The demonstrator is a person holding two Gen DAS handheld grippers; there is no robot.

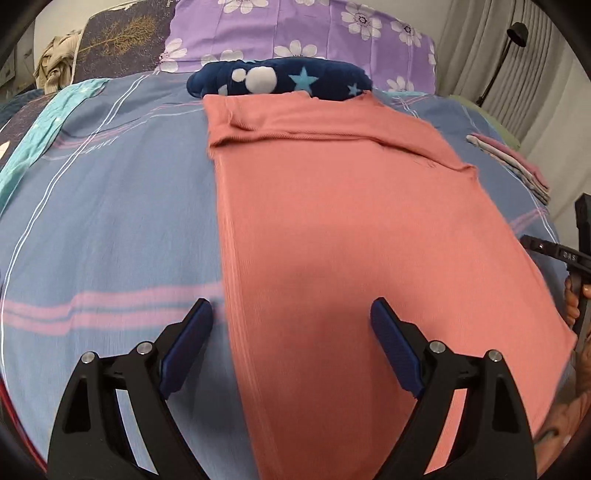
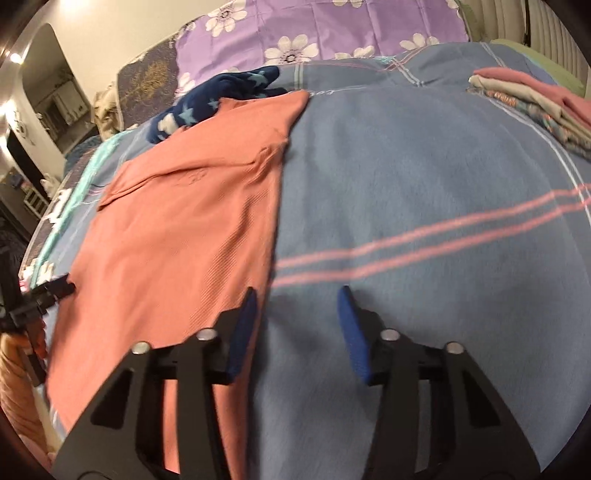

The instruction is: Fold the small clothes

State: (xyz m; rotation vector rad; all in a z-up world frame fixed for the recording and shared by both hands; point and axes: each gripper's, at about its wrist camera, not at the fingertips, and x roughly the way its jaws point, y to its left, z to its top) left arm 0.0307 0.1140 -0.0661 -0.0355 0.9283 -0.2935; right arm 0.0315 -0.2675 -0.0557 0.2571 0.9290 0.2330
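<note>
Both tools hang released above the bed, fingers spread wide and gripping nothing. Left tool (image 1: 291,314) straddles the near left edge of the salmon garment (image 1: 332,229): one blue pad over the striped blue bedsheet (image 1: 110,221), the other over the cloth. Right tool (image 2: 297,306) straddles the garment's right edge the same way, with broad bare sheet stretching off to its right. That garment lies flat and lengthwise down the bed, its far end folded over and touching a navy star-print cloth (image 1: 280,79). Farther right, near the bed's edge, sits a stack of folded clothes (image 2: 535,107); purple flowered pillows (image 1: 295,33) line the head.
</note>
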